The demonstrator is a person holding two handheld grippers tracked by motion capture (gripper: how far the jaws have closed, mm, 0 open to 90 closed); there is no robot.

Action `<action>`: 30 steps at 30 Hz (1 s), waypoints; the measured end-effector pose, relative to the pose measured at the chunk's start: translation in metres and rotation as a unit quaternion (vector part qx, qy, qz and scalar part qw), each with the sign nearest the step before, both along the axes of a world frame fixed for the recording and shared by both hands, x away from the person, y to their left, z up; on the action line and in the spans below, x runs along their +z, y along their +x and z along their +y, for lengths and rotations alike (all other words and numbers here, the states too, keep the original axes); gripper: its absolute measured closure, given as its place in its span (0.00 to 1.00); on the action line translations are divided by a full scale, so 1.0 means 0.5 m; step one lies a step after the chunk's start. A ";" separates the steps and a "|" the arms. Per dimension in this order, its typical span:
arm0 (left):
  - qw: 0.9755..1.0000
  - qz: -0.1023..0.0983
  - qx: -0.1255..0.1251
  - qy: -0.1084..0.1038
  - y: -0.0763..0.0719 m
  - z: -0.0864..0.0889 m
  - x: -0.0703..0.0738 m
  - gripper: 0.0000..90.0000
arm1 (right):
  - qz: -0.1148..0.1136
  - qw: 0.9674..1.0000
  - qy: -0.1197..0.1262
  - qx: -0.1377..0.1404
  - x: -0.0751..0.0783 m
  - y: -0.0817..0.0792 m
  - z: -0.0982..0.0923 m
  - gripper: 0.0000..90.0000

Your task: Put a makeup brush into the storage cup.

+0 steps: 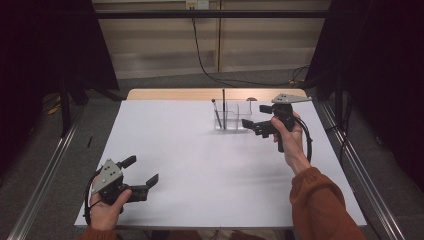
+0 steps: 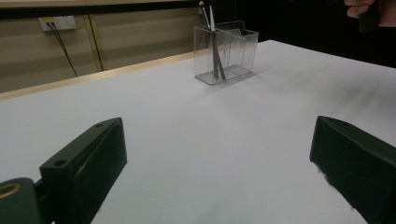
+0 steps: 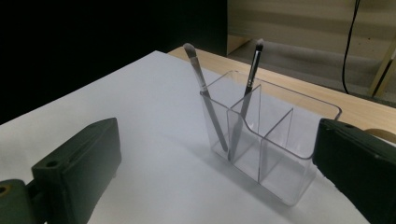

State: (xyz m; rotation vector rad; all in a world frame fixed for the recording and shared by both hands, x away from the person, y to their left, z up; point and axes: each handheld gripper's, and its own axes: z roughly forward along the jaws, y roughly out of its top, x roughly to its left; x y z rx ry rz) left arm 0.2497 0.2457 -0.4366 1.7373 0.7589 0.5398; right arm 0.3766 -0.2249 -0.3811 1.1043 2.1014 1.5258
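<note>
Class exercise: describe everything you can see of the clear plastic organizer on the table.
The organizer is a clear, hard-looking plastic box, open-topped, with inner walls dividing it into compartments. It stands upright on the white table, toward the far edge. Two slim makeup brushes lean in it, bristles up, seemingly in neighbouring end compartments. The right gripper hangs beside it, jaws open, not touching.

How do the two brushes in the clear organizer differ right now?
In the clear organizer, the flat-tipped brush sits in an end compartment and leans strongly. The small-tipped brush stands steeper in the next compartment, with a darker handle. Both stand tip up, and both grippers are open and apart from them.
</note>
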 end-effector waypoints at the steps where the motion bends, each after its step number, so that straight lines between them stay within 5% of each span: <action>1: 1.000 0.000 -0.001 0.003 0.000 0.000 0.000 0.04 | 0.002 1.000 -0.002 -0.003 -0.001 -0.002 -0.001 0.01; 30: 1.000 -0.002 0.002 0.001 -0.002 0.003 0.002 0.04 | -0.033 0.999 0.009 -0.037 -0.037 -0.100 -0.056 0.02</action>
